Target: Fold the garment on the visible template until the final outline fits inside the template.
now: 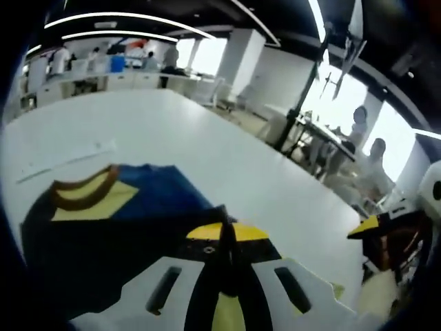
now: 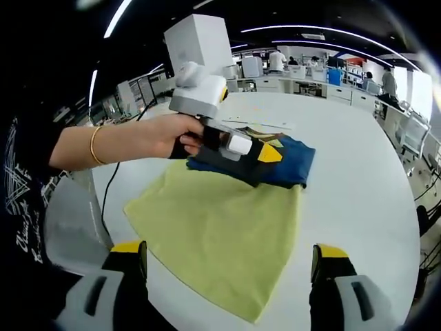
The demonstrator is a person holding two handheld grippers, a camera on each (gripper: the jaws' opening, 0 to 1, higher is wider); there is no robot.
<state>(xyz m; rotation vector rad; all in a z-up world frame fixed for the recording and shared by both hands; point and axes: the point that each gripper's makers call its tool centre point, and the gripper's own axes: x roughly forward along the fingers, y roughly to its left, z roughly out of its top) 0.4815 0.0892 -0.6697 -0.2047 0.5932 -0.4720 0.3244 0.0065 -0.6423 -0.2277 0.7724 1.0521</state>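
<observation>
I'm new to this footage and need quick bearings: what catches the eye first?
A yellow-green cloth spreads wide over the white table. At its far edge lies a folded dark blue garment, where a hand presses the left claw, shut on it. The right claw is open at the cloth's near edge.

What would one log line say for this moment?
left gripper: shut on blue garment | right gripper: open, above yellow template | fold: unfinished

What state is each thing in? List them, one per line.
Left gripper: shut on the blue garment.
Right gripper: open, holding nothing.
Blue garment: bunched, partly folded over, one edge pinched.
Yellow-green cloth: spread flat on the table, its far edge under the garment.
</observation>
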